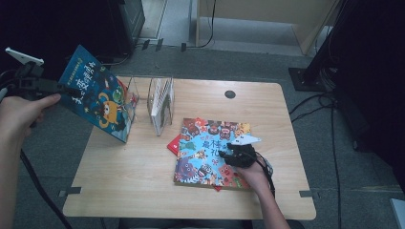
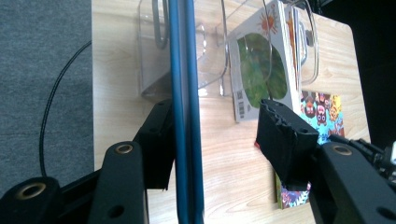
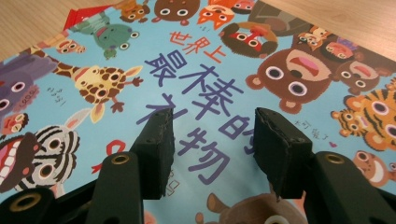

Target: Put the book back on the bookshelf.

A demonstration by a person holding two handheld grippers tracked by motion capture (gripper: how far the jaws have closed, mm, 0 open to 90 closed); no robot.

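The blue book (image 1: pixel 98 98) is seen tilted at the table's left edge, beside the clear rack (image 1: pixel 160 102), between the wide-set jaws of the left gripper (image 2: pixel 217 140); only one pad touches it. The right gripper (image 3: pixel 212 144), jaws apart, is poised over the animal book (image 1: pixel 205 152). A red book is mostly hidden beneath.

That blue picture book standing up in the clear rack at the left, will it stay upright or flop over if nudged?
The blue book looks thin and tall, seen edge-on in the left gripper view, so it probably tips easily. It leans at a tilt against the clear rack, which may catch it. Its cover seems flat and unbent, so likely fairly stiff, perhaps glossy and slippery.
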